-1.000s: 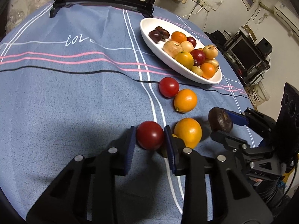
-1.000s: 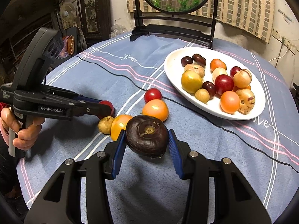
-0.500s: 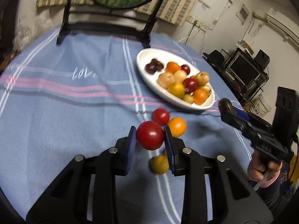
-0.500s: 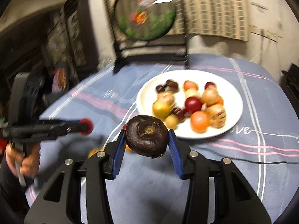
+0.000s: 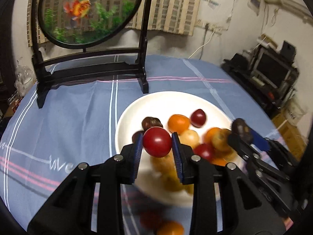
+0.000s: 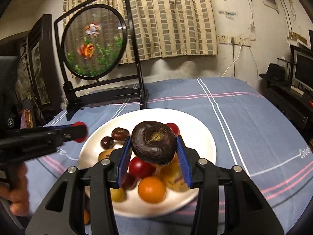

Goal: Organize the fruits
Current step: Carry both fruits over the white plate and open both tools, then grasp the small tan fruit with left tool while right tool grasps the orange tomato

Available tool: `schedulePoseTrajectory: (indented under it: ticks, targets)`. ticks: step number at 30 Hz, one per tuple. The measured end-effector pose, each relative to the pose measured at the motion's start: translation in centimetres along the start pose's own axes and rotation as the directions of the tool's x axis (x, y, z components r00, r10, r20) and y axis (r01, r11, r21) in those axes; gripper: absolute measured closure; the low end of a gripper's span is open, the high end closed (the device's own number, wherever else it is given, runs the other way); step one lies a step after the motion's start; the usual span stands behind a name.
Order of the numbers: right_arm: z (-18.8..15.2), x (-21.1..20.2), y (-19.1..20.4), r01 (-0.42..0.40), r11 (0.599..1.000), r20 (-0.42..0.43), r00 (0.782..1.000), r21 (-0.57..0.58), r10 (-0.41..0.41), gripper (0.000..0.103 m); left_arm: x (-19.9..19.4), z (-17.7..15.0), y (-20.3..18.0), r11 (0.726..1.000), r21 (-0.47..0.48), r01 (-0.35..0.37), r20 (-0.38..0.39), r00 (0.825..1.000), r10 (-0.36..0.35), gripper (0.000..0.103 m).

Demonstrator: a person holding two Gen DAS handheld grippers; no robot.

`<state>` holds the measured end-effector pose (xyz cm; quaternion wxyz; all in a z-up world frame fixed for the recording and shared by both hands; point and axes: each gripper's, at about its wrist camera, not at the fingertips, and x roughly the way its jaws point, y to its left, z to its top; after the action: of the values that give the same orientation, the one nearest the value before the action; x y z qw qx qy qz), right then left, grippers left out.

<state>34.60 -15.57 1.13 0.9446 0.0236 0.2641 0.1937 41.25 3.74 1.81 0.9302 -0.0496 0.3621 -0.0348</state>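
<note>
Round table under a blue cloth (image 6: 244,117) with white and pink stripes and pale script. White plate (image 6: 203,137) mid-table, heaped with red, orange, yellow and dark fruit. Far behind, a round goldfish screen (image 6: 93,45) in a black stand; beyond that, a checked curtain (image 6: 168,17) on a stained wall with sockets and a white cable. Far right, a dark desk with a monitor (image 6: 303,70). Left gripper (image 5: 157,143) clenched on a red fruit (image 5: 157,142), above the plate's near left. Right gripper (image 6: 154,146) grasping a dark fruit (image 6: 154,143) over the heap. Near the plate's near edge, blurred loose fruit (image 5: 170,228) on the cloth.
</note>
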Motion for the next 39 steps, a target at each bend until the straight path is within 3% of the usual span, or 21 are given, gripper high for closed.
schedulePoseTrajectory:
  ticks: [9,10,12,18,23,30,32,33,39]
  targets:
    - [0.9,1.9,-0.5,-0.034,0.999,-0.047,0.998,0.009,0.034,0.057,4.9,1.0,0.6,0.998,-0.011,-0.066,-0.083,0.994,0.065,0.071]
    - [1.0,1.9,-0.4,-0.038,0.999,-0.049,0.998,0.002,0.038,0.056,4.9,0.9,0.6,0.997,-0.015,-0.071,-0.077,0.995,0.069,0.067]
    - [1.1,1.7,-0.3,-0.049,0.999,-0.044,0.998,0.002,0.049,0.052,3.9,1.0,0.6,0.996,-0.027,-0.091,-0.041,0.995,0.089,0.025]
    - [1.7,-0.6,0.2,-0.085,0.996,-0.014,0.996,0.012,0.085,0.049,-1.7,0.1,0.7,0.995,-0.016,-0.102,0.052,0.993,0.103,0.010]
    - [1.2,-3.2,1.8,-0.114,0.993,0.002,0.993,-0.014,0.114,0.049,-6.8,-2.4,2.3,0.994,-0.045,-0.096,0.101,0.990,0.100,0.003]
    - [-2.5,-5.6,5.0,-0.173,0.982,-0.104,0.981,-0.076,0.165,0.048,-9.9,-9.5,6.7,0.984,-0.131,-0.119,0.110,0.985,0.133,0.003]
    - [-4.1,-5.8,6.2,-0.202,0.976,-0.158,0.970,-0.083,0.187,0.048,-9.7,-10.8,8.2,0.961,-0.193,-0.197,0.054,0.976,0.211,0.003]
    - [-4.8,-5.7,6.8,-0.230,0.970,-0.191,0.959,-0.083,0.211,0.048,-9.8,-11.0,8.7,0.957,-0.207,-0.205,0.043,0.975,0.218,0.003]
    - [-7.8,-6.6,10.9,-0.360,0.921,-0.324,0.898,-0.151,0.298,0.047,-10.6,-11.2,11.0,0.928,-0.325,-0.181,0.027,0.979,0.200,0.003]
